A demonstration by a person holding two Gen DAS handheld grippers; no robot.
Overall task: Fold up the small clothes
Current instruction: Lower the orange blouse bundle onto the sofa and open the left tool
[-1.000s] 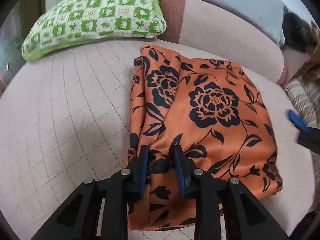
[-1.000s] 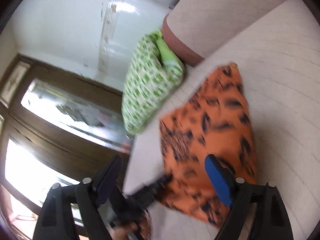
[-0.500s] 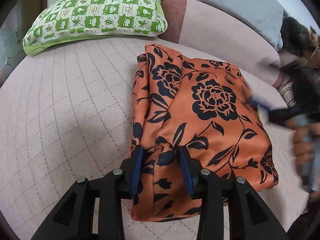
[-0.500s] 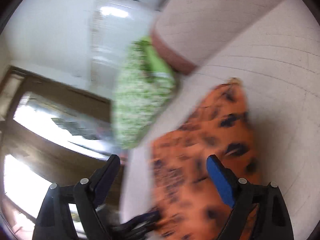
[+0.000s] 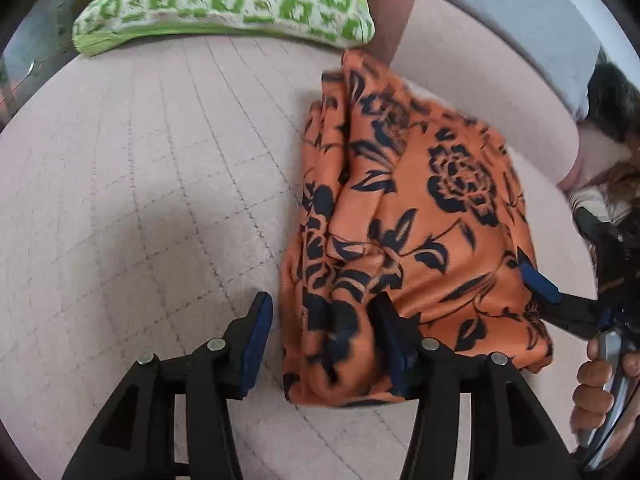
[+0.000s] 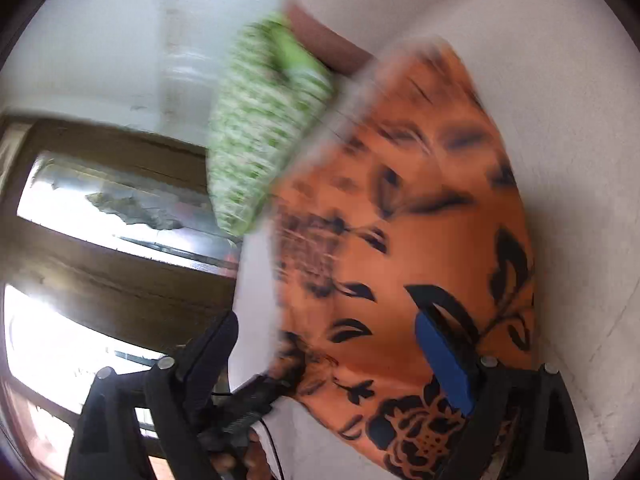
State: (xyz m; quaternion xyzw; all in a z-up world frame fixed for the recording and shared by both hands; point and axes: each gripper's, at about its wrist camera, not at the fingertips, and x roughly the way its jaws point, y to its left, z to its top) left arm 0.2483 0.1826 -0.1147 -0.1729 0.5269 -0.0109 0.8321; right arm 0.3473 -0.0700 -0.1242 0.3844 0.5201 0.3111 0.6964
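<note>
A folded orange cloth printed with dark flowers is seen lying on the pale quilted sofa seat, close to the backrest at the far right. A green-and-white patterned cushion rests at the far left of the seat, just beyond the cloth's far corner. In the left wrist view the left gripper is held over the near edge of the cloth with its jaws partly apart; they have just been opening. The near left corner of the cloth lies between them, the right pad resting against the fabric and the left pad standing clear over the bare seat, so the fold is no longer pinched. The right gripper is seen at the right edge of the same view, one blue pad laid against the cloth's right side, with the fingers of the hand wrapped round its handle. In the blurred right wrist view its jaws are spread wide: the blue pad lies over the orange fabric, the other finger stands off beyond the cloth's edge, and nothing is gripped. Whether the pad actually presses the cloth cannot be told.
</note>
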